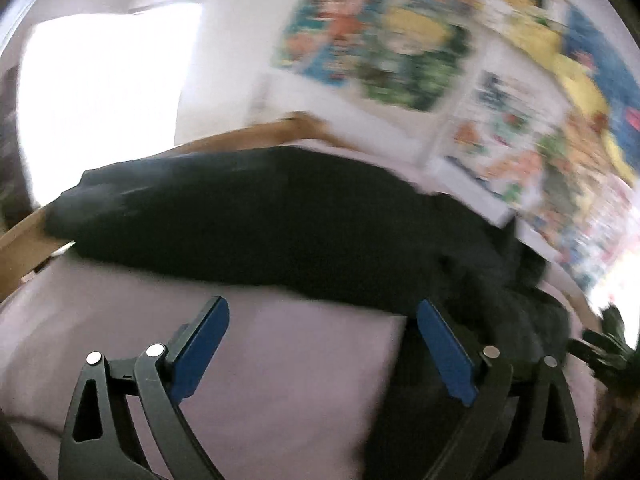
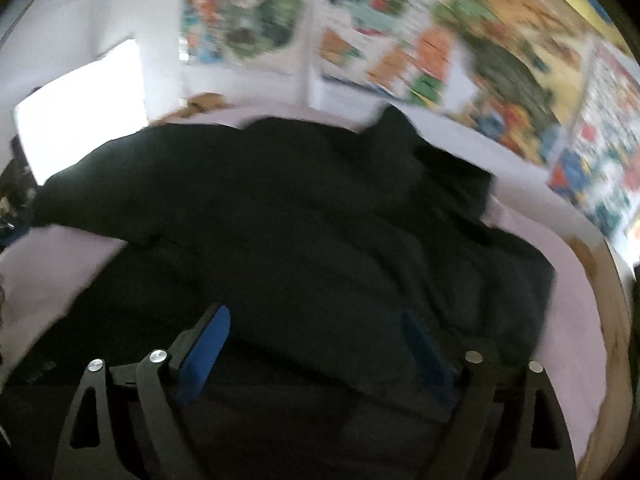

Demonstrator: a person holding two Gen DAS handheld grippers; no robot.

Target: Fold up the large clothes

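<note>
both sets of jaws are seen standing wide apart with nothing pinched between them. the left gripper [image 1: 322, 332] hangs over pale bedding, its blue pads [image 1: 200, 344] clear of any cloth, while the right gripper [image 2: 316, 344] hangs directly above the dark heap, and no fabric is seen pressed by its pads.

the black garment [image 2: 280, 220] is spread across the pale pink sheet [image 1: 280, 380] of a bed, one long part stretched toward the wooden bed rail [image 1: 24, 236] in the left wrist view, the rest bunched in soft ridges nearer the poster-covered wall [image 2: 440, 40]. both views are smeared by motion, so seams, collar or cuffs cannot be made out.

the step in hand is judged to be a regrasp between folds. it would be done well if two matching edges or corners were picked, one per gripper, rather than the middle of the heap; a pinch taken in a ridge would likely gather several layers at once. the pads should be brought down around a single free edge, closed only once cloth lies fully between them, and the lift kept even on both sides so that the fold line stays straight.

the fabric appears thick, matte and limp, slumping in rounded rolls rather than sharp creases, so it is expected to sag and drag when raised. the sheet beneath looks smooth and soft, and may be caught by a pinch taken too deep.
</note>
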